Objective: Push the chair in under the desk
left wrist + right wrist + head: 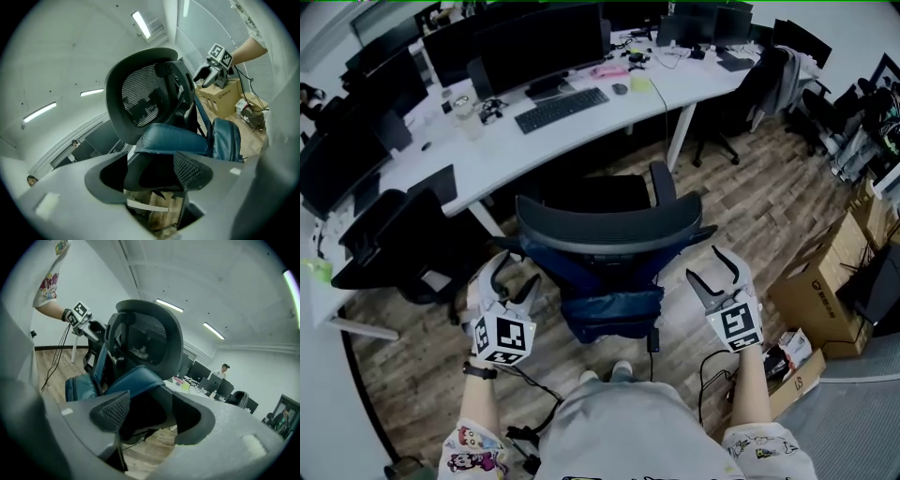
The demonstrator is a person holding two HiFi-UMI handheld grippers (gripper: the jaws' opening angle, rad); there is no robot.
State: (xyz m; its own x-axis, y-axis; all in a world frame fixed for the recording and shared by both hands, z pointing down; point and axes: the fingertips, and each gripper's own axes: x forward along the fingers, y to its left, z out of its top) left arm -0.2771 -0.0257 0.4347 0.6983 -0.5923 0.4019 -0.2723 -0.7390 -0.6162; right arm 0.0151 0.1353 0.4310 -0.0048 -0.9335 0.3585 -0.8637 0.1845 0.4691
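Observation:
A black office chair (609, 230) with a curved mesh back stands in front of the white desk (487, 155), facing it. A blue jacket (609, 305) hangs over the back of the chair. My left gripper (514, 278) is open beside the chair's left side, level with the back's lower edge. My right gripper (705, 262) is open at the chair's right side, just below the armrest tip. In the left gripper view, the chair (140, 98) fills the space past my open left gripper (152, 176). The right gripper view shows the chair (150, 338) beyond my open right gripper (150, 413). No pad presses on the chair.
Monitors and a keyboard (561, 109) sit on the desk. Another black chair (403, 244) stands to the left, and one with a jacket (764, 89) at the far right. Cardboard boxes (811, 295) lie on the floor at the right. Cables (525, 384) trail by my feet.

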